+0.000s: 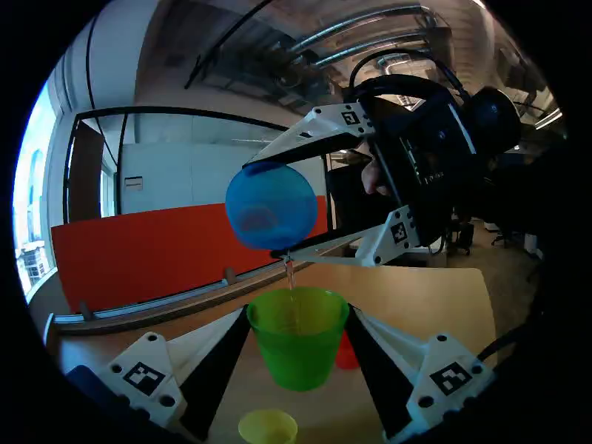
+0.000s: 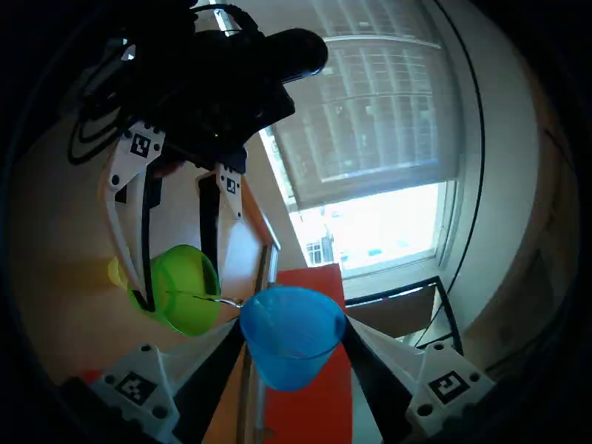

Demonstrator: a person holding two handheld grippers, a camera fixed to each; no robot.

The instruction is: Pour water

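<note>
A green cup [image 1: 299, 344] stands upright between the fingers of my left gripper [image 1: 297, 348], which is shut on it above the wooden table [image 1: 429, 296]. Over it my right gripper [image 1: 285, 211] holds a blue cup [image 1: 271, 206] tipped on its side, and a thin stream of water [image 1: 290, 277] falls from its rim into the green cup. In the right gripper view the blue cup [image 2: 291, 334] sits clamped in my right gripper [image 2: 293, 344], and the green cup [image 2: 183, 290] is held by the left gripper [image 2: 174, 285] beyond it.
A yellow cup [image 1: 268, 427] stands on the table below the green one, and a red object [image 1: 346, 354] lies behind it. A red wall panel [image 1: 148, 251] and a rail run behind the table. A bright window [image 2: 370, 237] is in the right gripper view.
</note>
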